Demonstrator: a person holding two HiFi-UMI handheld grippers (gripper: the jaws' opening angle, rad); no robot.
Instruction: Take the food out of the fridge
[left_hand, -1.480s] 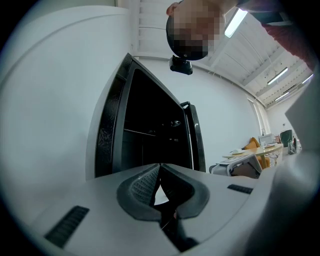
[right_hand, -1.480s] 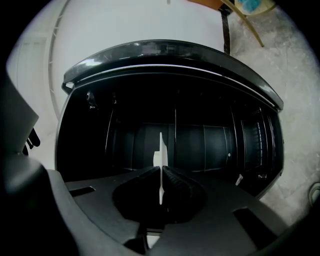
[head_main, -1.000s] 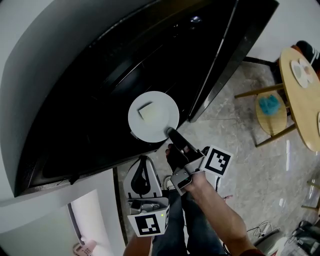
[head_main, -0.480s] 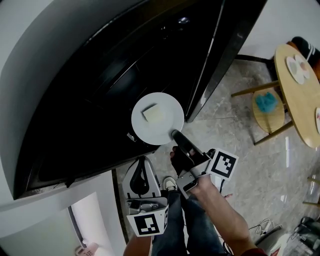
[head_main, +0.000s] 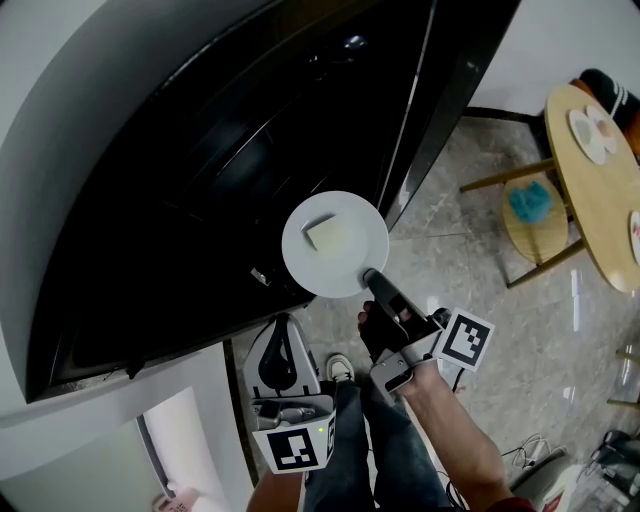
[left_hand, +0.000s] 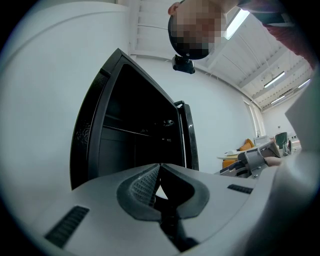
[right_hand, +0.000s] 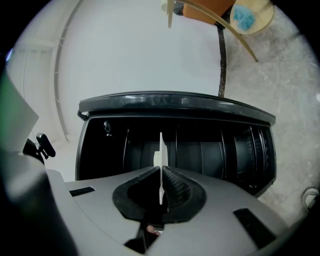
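The fridge (head_main: 180, 200) is too dark inside to show you what its shelves hold. The pale square of food (head_main: 325, 233) on the plate (head_main: 352, 265) is too small to identify. The head view's right edge cuts off the round bench (head_main: 598, 190). From your right tool (right_hand: 161, 175), the plate shows only edge-on.

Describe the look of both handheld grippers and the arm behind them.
The left gripper and right gripper each have a light grey moulded shell with two dark, ribbed jaw pads. Each carries a white cube printed with black square markers: left cube, right cube. The right forearm is uncovered.
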